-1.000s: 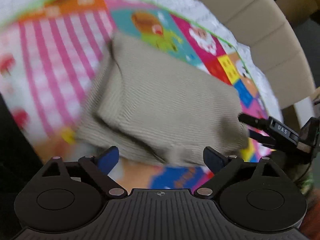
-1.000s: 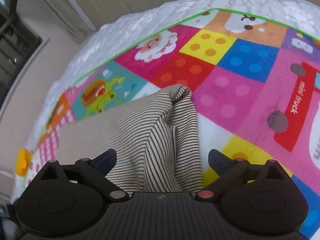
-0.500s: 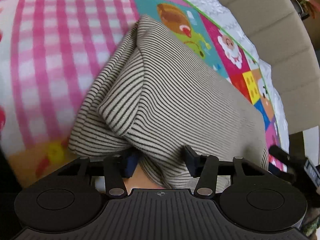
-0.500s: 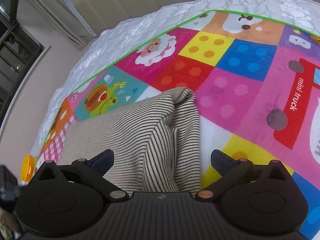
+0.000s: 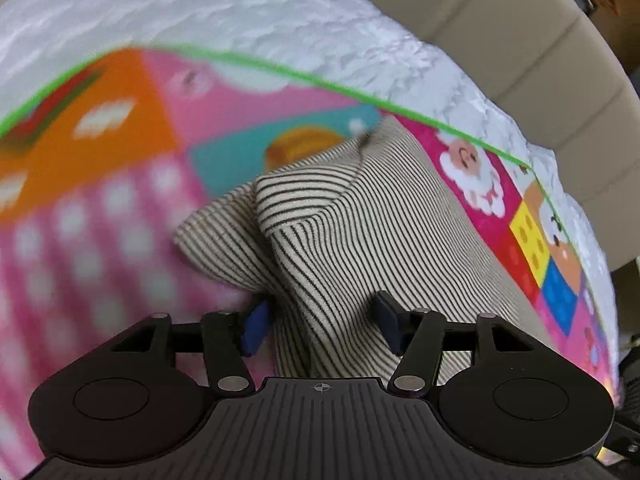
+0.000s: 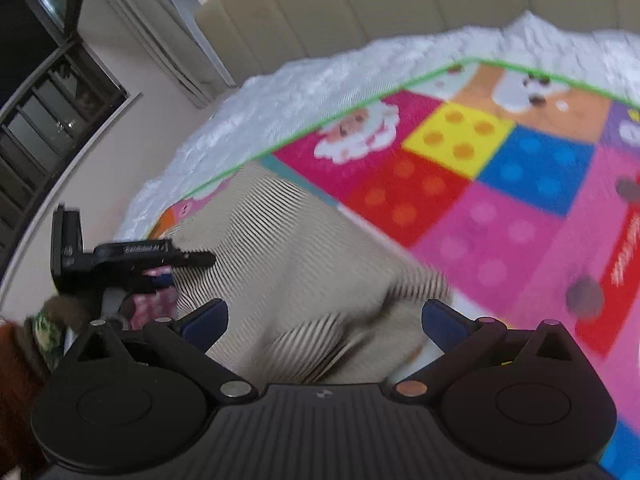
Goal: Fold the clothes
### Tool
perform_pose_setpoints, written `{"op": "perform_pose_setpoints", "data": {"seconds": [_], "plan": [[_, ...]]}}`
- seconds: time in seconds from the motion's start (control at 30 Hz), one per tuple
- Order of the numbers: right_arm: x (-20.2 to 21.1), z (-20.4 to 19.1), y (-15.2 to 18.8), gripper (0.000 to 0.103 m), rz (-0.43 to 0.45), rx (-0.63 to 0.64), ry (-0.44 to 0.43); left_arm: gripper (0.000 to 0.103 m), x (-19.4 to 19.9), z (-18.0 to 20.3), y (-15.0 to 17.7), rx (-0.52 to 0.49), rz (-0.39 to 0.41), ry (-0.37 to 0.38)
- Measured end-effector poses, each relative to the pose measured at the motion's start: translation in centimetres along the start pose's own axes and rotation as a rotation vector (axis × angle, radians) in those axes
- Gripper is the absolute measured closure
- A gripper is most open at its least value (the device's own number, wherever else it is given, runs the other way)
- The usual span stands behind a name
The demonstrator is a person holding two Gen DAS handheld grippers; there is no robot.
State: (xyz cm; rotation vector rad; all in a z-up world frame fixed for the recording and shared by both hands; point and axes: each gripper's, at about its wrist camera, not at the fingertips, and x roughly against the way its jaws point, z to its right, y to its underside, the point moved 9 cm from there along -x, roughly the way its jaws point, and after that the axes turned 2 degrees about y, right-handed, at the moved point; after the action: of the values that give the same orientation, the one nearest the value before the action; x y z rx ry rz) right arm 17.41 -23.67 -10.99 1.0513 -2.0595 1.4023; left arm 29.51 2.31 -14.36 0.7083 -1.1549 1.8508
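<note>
Lifting since half a second ago, the left gripper [image 5: 320,320] is pinching a bunched fold of the striped garment [image 5: 360,220] above the colourful play mat [image 6: 500,200]; the right gripper [image 6: 324,320] is hovering spread wide. Folding is looking partly done, edges still uneven.

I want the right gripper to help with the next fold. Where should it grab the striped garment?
Probably the raised folded edge of the striped garment, lying between the open fingers of the right gripper. Come in low from the near side; that bunched ridge stands off the play mat, giving both fingers purchase.
</note>
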Motion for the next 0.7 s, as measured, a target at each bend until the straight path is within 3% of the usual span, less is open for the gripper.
{"op": "perform_pose_setpoints", "data": {"seconds": [0.13,0.27,0.43,0.6,0.7], "plan": [[-2.1,0.0,-2.1,0.0,0.04,0.08,0.125,0.029,-2.0,0.8,-4.0,-0.069,0.06,-0.017],[-5.1,-1.1,-2.4,0.0,-0.043,0.108,0.155,0.025,-2.4,1.1,-5.5,-0.104,0.084,-0.04],[-8.1,-2.8,1.1,0.0,-0.184,0.085,0.132,0.015,-0.3,0.8,-2.1,-0.098,0.028,-0.011],[-7.1,-5.3,4.2,0.0,-0.158,0.106,0.227,0.008,2.3,1.0,2.3,-0.1,-0.03,0.016],[-6.3,-6.1,5.4,0.0,-0.198,0.058,0.201,0.007,3.9,1.1,5.0,-0.101,-0.064,0.032]]}}
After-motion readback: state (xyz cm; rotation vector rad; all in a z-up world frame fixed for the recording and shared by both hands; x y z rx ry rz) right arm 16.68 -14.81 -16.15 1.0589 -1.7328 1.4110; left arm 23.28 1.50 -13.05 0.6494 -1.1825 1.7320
